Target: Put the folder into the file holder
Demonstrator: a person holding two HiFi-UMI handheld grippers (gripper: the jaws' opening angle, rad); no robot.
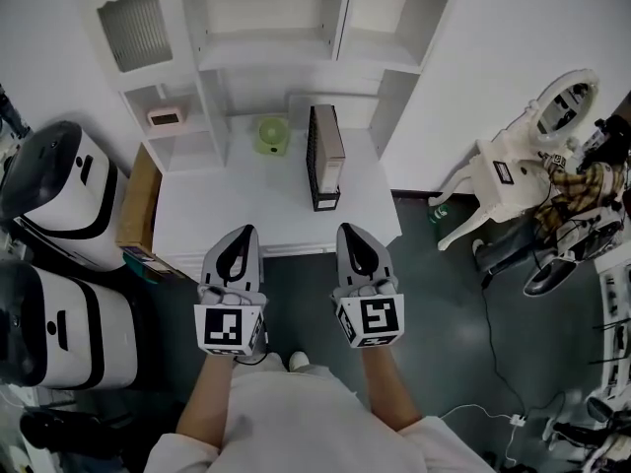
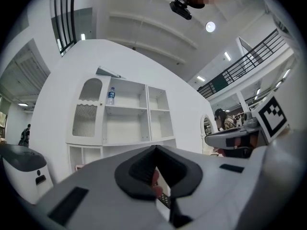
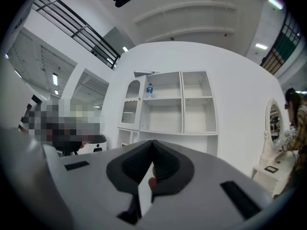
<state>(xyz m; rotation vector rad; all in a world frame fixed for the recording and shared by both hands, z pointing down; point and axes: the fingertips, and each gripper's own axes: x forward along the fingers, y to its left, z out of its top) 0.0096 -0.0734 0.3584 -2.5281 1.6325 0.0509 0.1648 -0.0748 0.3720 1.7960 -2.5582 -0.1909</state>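
Note:
A black mesh file holder (image 1: 320, 170) stands upright on the white desk (image 1: 217, 215), right of its middle, with a pale folder (image 1: 330, 144) standing in it. My left gripper (image 1: 243, 233) and right gripper (image 1: 348, 230) hover side by side over the desk's near edge, tips pointing at the shelves. Both are shut, with nothing between the jaws. In the left gripper view the left gripper's (image 2: 156, 150) closed jaws point up at the white shelf unit (image 2: 124, 119). The right gripper (image 3: 152, 143) shows the same closed jaws in the right gripper view. A sliver of the holder (image 2: 164, 198) shows through the left jaws.
A green cup (image 1: 272, 134) sits at the back of the desk, left of the holder. A small pink device (image 1: 165, 117) sits in a low cubby of the shelf unit (image 1: 276, 28). A cardboard box (image 1: 138, 200) and white machines (image 1: 59, 180) stand left; a white chair (image 1: 493, 180) stands right.

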